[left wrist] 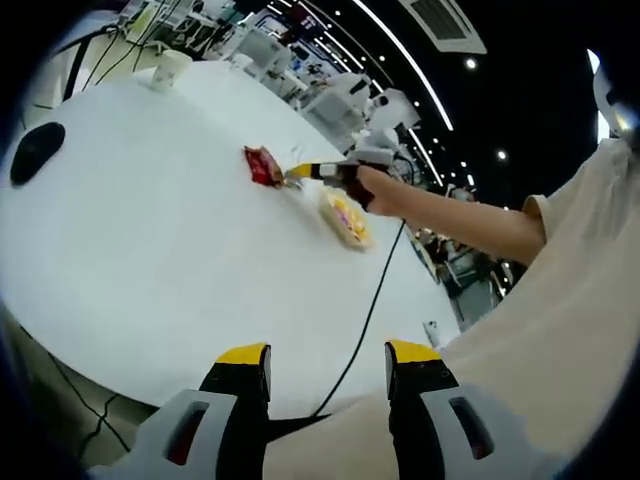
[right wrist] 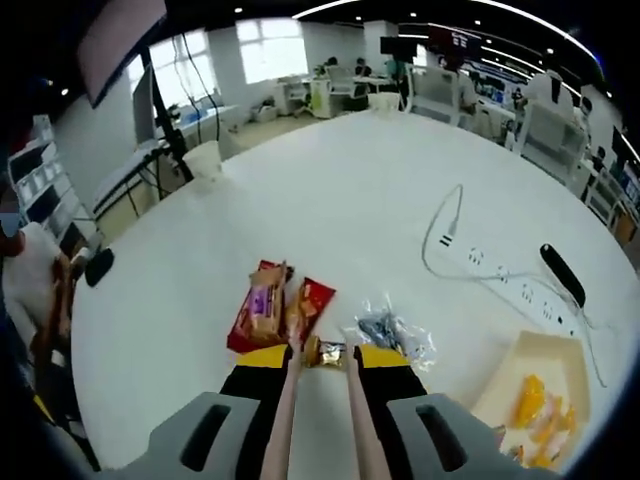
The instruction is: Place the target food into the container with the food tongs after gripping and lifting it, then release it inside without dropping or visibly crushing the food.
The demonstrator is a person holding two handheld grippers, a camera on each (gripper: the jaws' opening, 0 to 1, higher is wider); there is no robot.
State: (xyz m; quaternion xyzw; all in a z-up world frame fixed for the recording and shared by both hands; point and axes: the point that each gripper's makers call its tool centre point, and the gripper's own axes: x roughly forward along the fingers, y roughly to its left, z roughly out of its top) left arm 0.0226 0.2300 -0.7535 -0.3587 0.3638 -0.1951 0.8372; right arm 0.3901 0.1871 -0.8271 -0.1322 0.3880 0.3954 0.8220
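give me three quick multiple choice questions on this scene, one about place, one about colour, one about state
1. The red snack packets lie:
A. in the tray
B. on the white table
C. on the power strip

2. The tray is:
A. cream
B. blue
C. black

3. The tongs in the right gripper:
A. lie flat on the table
B. pinch a small wrapped sweet
C. rest in the tray

Answers:
1 B, they rest on the table, left of the tray.
2 A, its rim is pale cream.
3 B, the sweet sits between the tips.

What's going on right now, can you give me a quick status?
Left gripper open, idle off the table. Right gripper holds tongs, tips closed on a small wrapped snack. Tray waits nearby. Snack packets and a crumpled wrapper sit alongside.
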